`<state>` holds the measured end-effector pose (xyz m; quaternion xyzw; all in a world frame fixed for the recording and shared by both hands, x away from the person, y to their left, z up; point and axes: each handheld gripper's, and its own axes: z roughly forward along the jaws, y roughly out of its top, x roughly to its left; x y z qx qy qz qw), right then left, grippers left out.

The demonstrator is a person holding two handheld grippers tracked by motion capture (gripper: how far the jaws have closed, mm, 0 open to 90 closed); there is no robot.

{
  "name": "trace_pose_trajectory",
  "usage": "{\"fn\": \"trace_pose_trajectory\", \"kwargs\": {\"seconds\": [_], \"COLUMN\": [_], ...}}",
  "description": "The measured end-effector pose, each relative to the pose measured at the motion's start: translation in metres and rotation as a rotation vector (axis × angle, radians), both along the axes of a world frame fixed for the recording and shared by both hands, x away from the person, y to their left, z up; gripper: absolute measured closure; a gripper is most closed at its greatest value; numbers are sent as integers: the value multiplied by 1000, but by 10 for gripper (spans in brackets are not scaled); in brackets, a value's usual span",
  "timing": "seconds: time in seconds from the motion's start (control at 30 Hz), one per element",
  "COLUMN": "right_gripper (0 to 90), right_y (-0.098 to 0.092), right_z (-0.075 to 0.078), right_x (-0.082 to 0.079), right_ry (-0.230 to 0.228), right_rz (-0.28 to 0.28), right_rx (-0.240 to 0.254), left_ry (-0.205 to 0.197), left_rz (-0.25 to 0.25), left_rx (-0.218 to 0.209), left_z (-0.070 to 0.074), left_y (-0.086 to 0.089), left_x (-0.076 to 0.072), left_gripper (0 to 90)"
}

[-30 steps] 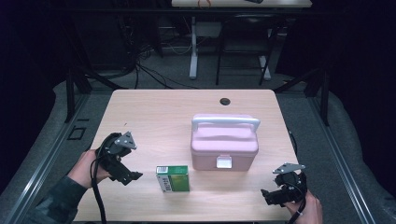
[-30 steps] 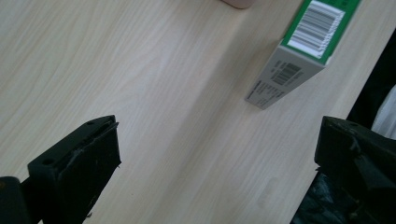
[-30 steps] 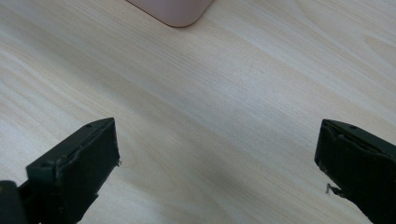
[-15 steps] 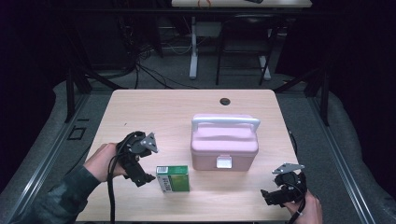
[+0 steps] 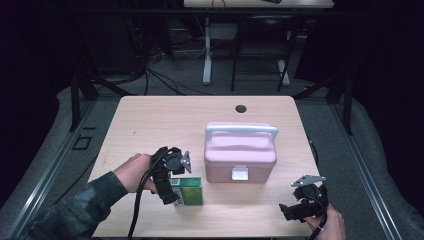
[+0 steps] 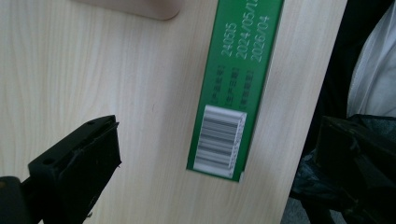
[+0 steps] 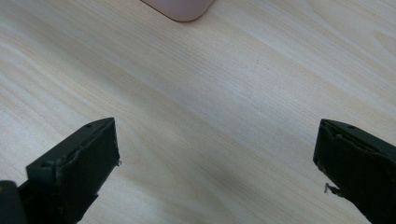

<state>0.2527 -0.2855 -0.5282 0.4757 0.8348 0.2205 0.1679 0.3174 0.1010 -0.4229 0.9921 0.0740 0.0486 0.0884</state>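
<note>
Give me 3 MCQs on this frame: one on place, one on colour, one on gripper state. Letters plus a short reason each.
1. Where does the green box lie relative to the pink case?
A. On top of its lid
B. On the table, off its front-left corner on the person's side
C. Behind it, by the table's far edge

2. What colour is the handle on the case?
A. White
B. Black
C. Green

3. How does the left gripper stand?
A. Shut on the box
B. Shut on nothing
C. Open, jaws either side of the box end

Answers:
1 B: the high view shows the box flat on the table, nearer the person than the case and to its left.
2 A: the bar across the lid is white.
3 C: the left gripper view shows its jaws wide apart, the barcode end between them, untouched.
</note>
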Motion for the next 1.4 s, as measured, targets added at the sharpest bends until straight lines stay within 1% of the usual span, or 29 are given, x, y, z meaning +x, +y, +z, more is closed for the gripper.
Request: {"fn": "trace_pose_trajectory", "kwargs": {"seconds": [0.03,0.07,0.1,0.13,0.2,0.23,0.27,0.33,0.37,0.4,0.43,0.5,0.57,0.6,0.63,0.67,0.73,0.83,0.87,0.93,0.97,1.0,1.07,1.1,1.13,1.27,1.37,1.4], "right_gripper": [0,0,0,0,0,0,0,0,0,0,0,0,0,0,0,0,0,0,0,0,0,0,0,0,0,0,0,0], "right_y": [0,0,0,0,0,0,0,0,0,0,0,0,0,0,0,0,0,0,0,0,0,0,0,0,0,0,0,1], "right_z": [0,0,0,0,-1,-1,-1,-1,-1,-1,-1,-1,-2,-2,-2,-2,-2,-2,-2,-2,-2,-2,-2,-2,-3,-3,-3,-2], "right_x": [0,0,0,0,0,0,0,0,0,0,0,0,0,0,0,0,0,1,1,1,1,1,1,1,1,1,1,1], "right_ry": [1,1,1,2,3,4,8,9,7,7,11,11,12,13,13,14,15,14,21,27,27,27,27,24,22,24,23,21], "right_rz": [0,0,0,-1,1,2,5,5,4,4,7,6,7,6,6,6,6,9,9,10,10,10,10,12,10,13,11,9], "right_rx": [1,1,3,2,3,3,0,0,2,2,-2,-1,-2,-2,-2,0,-1,-3,-3,-5,-5,-6,-6,-4,-5,-2,-2,3], "left_ry": [0,14,8,12,13,14,24,20,22,22,22,36,39,58,58,61,63,66,68,76,77,73,74,60,69,84,76,79], "left_rz": [0,-11,-20,-29,-29,-31,-40,-41,-41,-41,-45,-51,-56,-61,-61,-61,-67,-68,-72,-68,-70,-73,-76,-72,-73,-67,-77,-79], "left_rx": [0,7,15,17,25,20,27,30,41,41,38,46,51,63,63,74,80,80,91,90,96,96,103,108,103,102,119,120], "left_z": [0,-1,-3,-4,-5,-5,-6,-6,-7,-7,-7,-7,-9,-9,-9,-10,-11,-12,-13,-13,-14,-14,-14,-14,-14,-12,-8,-7], "left_y": [0,-3,-7,-9,-12,-13,-15,-17,-19,-19,-20,-22,-24,-26,-26,-28,-29,-31,-32,-32,-33,-34,-34,-35,-35,-36,-36,-36], "left_x": [0,0,0,0,1,1,3,3,4,4,5,5,5,6,6,5,6,6,7,7,7,7,7,7,7,6,2,2], "left_gripper": [6,6,62,67,72,89,123,176,209,254,275,284,333,358,373,373,407,452,485,514,514,543,572,572,597,628,631,632]}}
